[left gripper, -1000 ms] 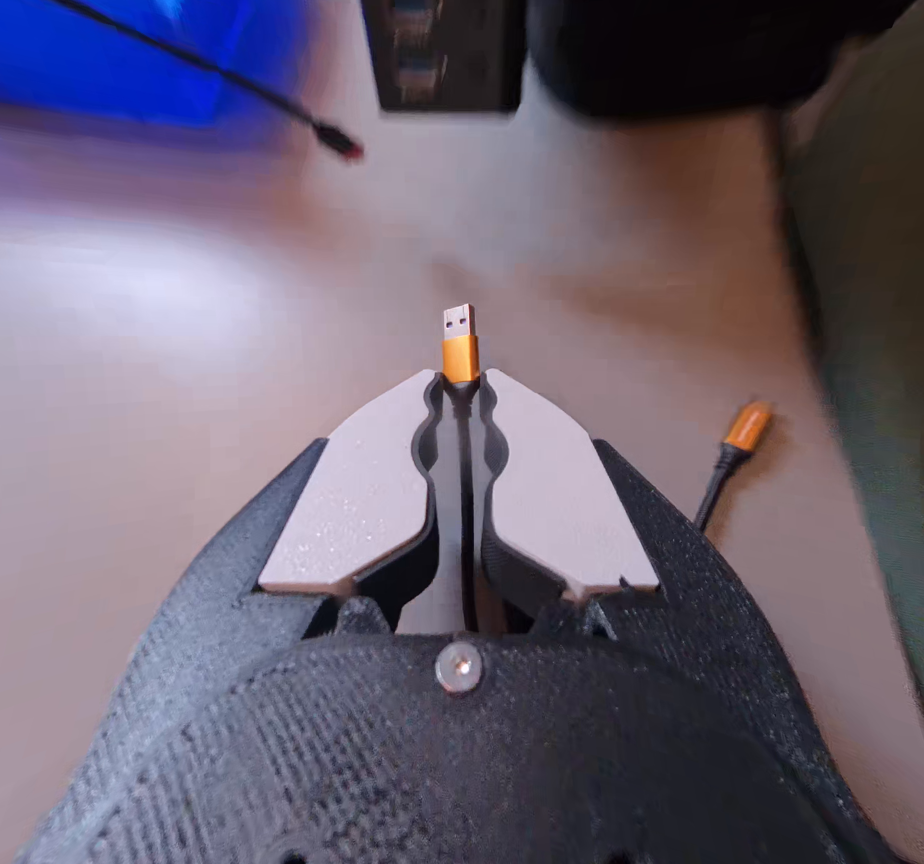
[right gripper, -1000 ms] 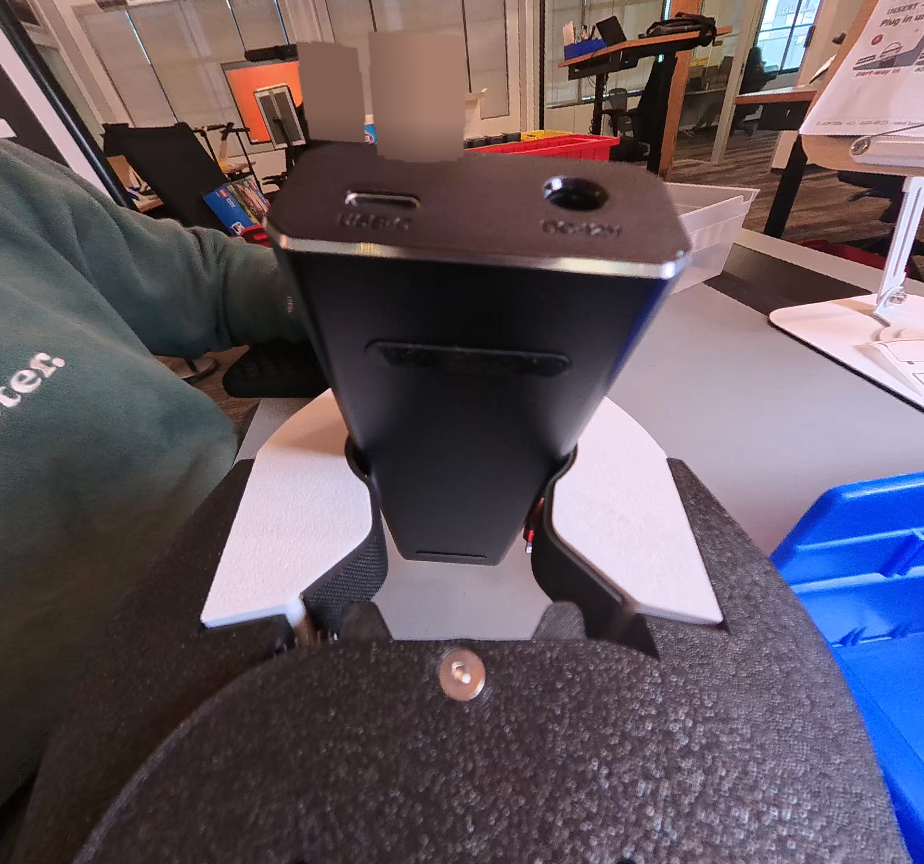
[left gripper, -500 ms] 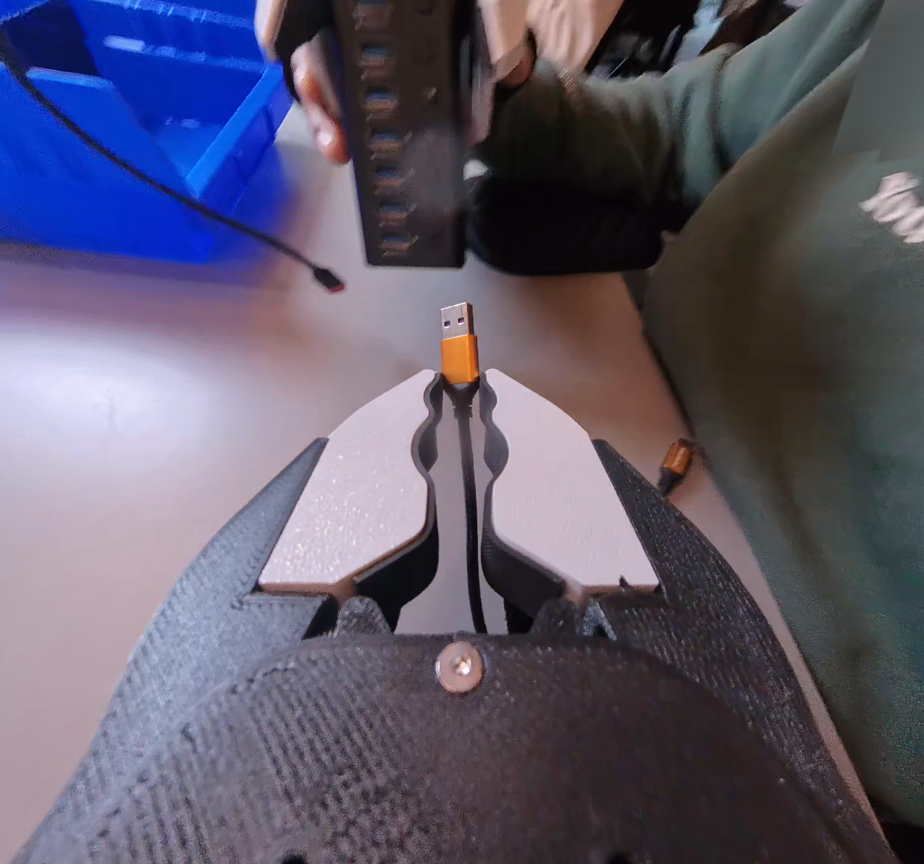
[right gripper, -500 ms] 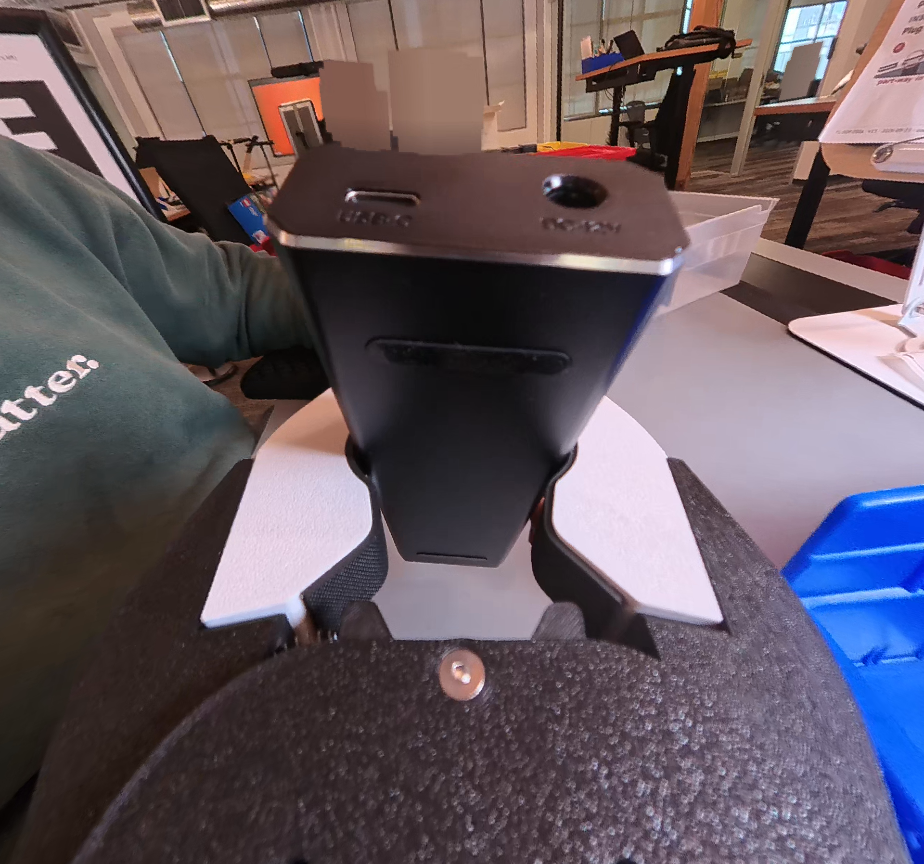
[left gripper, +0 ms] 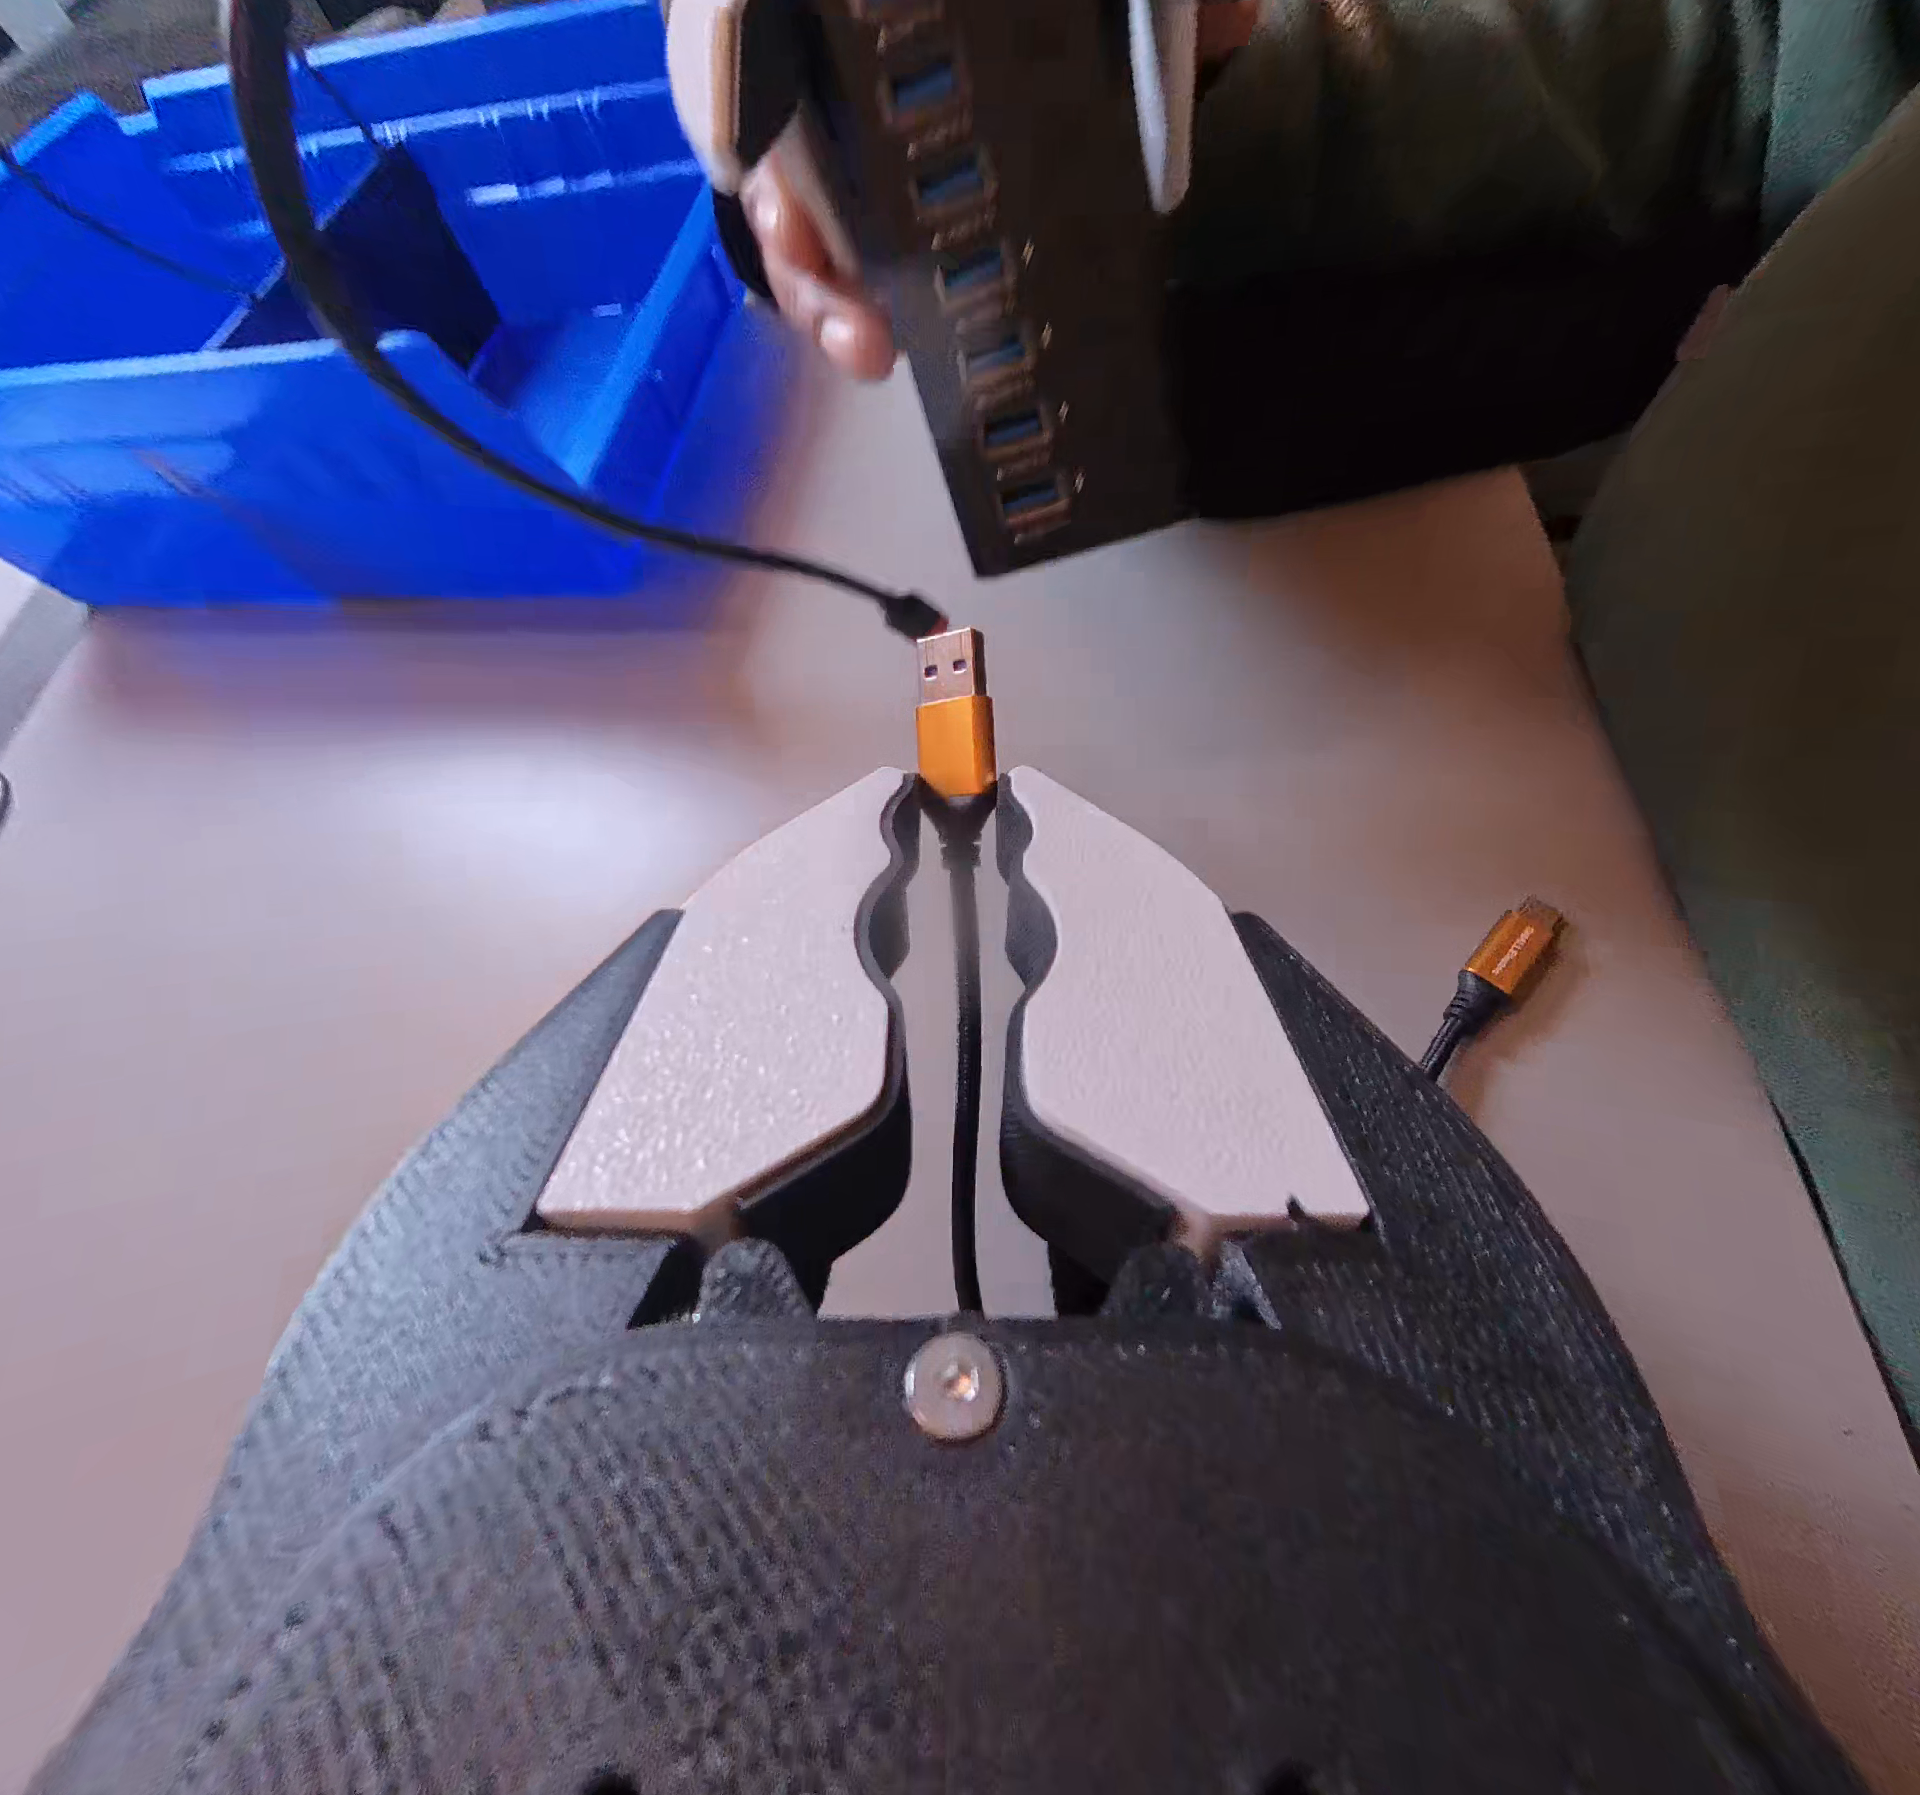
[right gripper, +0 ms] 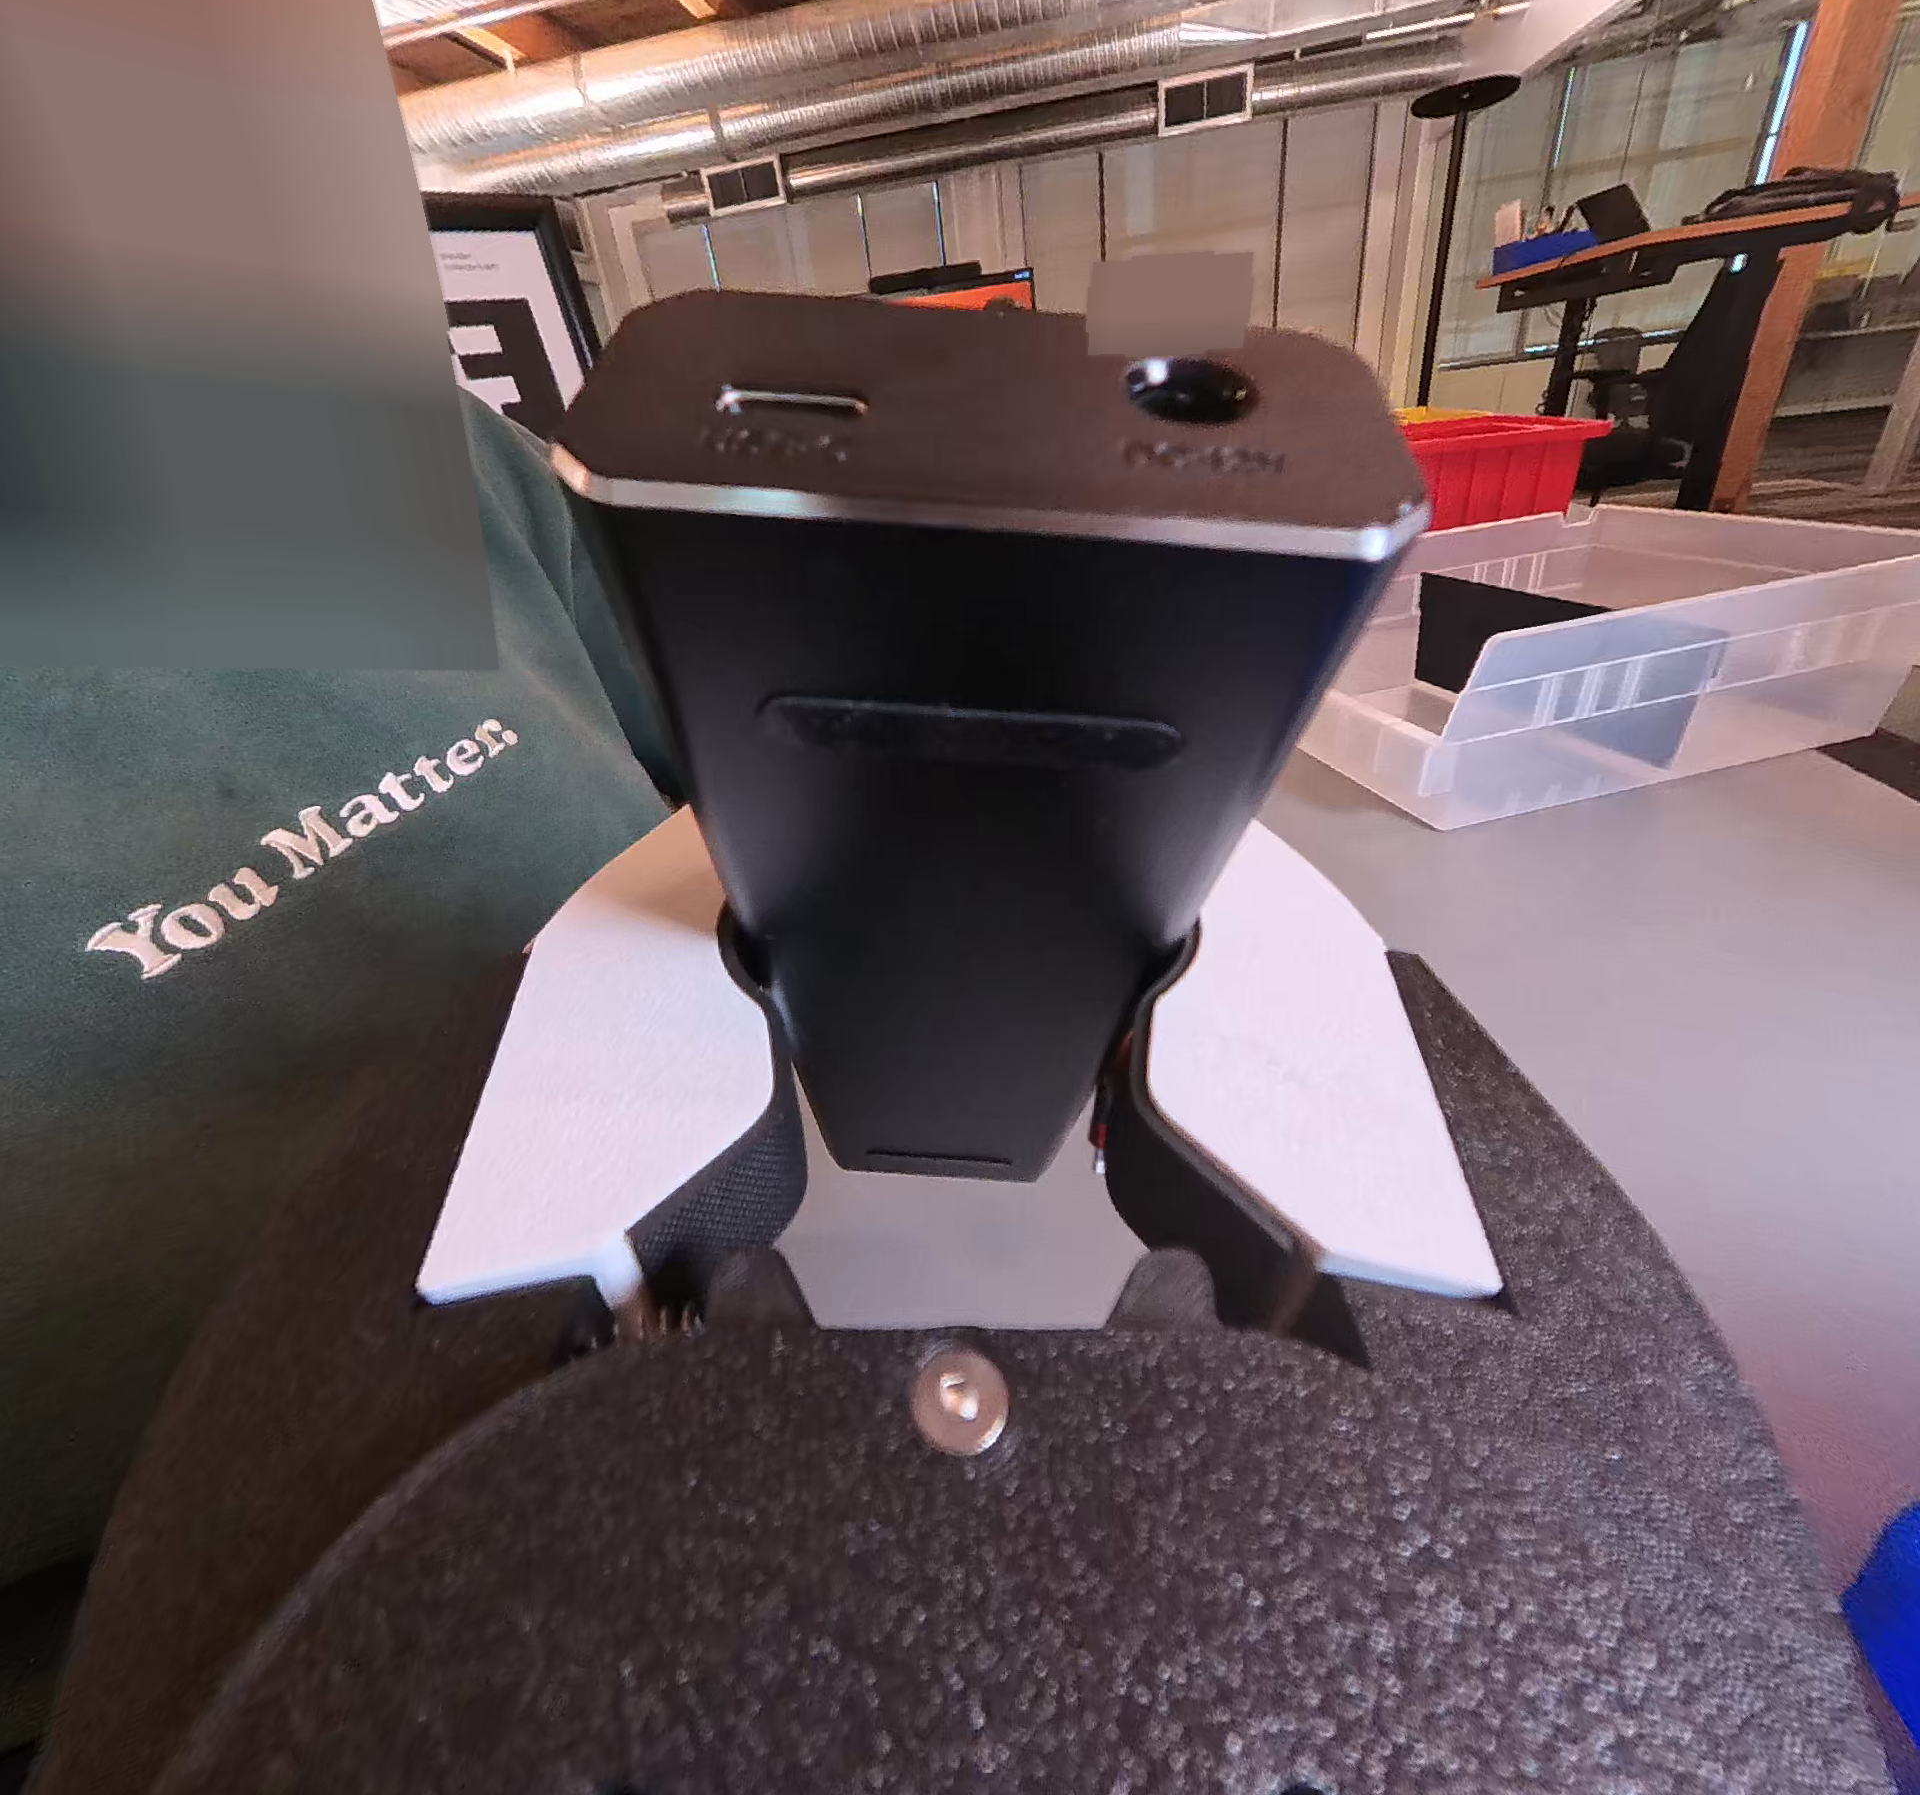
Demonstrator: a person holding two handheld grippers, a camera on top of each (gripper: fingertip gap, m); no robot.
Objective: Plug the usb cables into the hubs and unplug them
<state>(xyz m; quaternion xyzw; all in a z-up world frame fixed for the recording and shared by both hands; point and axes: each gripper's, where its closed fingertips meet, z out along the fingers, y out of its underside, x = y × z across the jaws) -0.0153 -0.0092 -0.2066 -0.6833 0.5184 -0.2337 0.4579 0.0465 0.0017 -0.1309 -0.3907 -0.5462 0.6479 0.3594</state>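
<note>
My left gripper is shut on an orange USB-A plug, whose metal tip points forward and whose black cable runs back between the fingers. The black USB hub hangs tilted above the table just ahead of the plug, its row of blue ports facing me, a short gap away. In the right wrist view my right gripper is shut on that hub, held upright with its end face up. A second black cable with a small dark plug trails from the hub's side.
A blue bin stands at the left on the grey table. The cable's other orange plug lies at the right near a green-sleeved person. A clear plastic tray sits on the table at the right. Across from one pair of fingers to the other is roughly 10 centimeters.
The hub has come lower and closer to the orange plug, and tilted. The thin black cable's plug now hangs just beside the plug's tip. The right view has tipped upward.
</note>
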